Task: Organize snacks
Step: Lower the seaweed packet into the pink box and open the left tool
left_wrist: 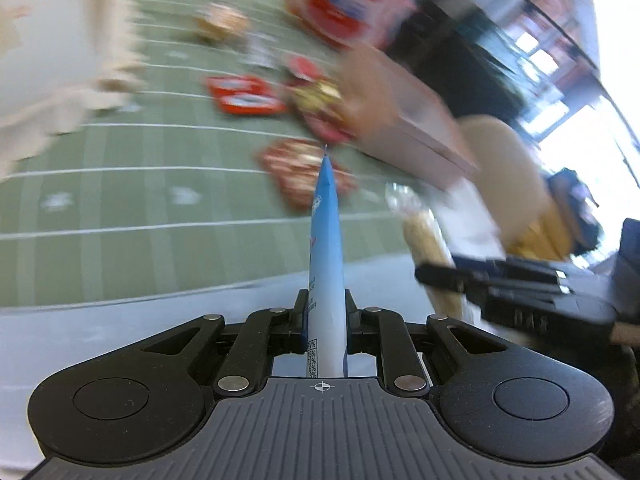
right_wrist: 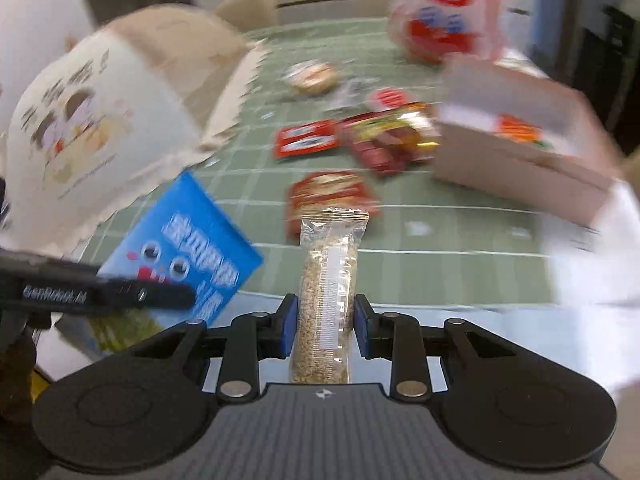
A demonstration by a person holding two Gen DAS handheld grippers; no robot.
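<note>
Snacks lay scattered over the green checked table [right_wrist: 460,240]: a red wrapper [right_wrist: 306,142] and a darker red-and-gold pack [right_wrist: 384,140] near the middle, a red pouch [right_wrist: 332,192] just below them, a bag with red lids [right_wrist: 444,24] at about 1 o'clock. A pale cardboard box [right_wrist: 516,140] stood at 2 o'clock and a white printed bag [right_wrist: 100,112] at 10 o'clock, probably where the sorted items were meant to go, though blur made that hard to judge.

The right hand-held gripper [right_wrist: 325,320] pinched a clear-wrapped grain bar [right_wrist: 330,280] between its blue pads, the bar pointing straight away at 12 o'clock, lifted clear of the table, seemingly for carrying.

The left hand-held gripper [left_wrist: 326,320] was pressed together on a blue snack packet [left_wrist: 326,240], seen edge-on as a thin sliver in its own camera; from the right wrist its blue printed face [right_wrist: 192,256] showed at 9 o'clock, held above the table edge
</note>
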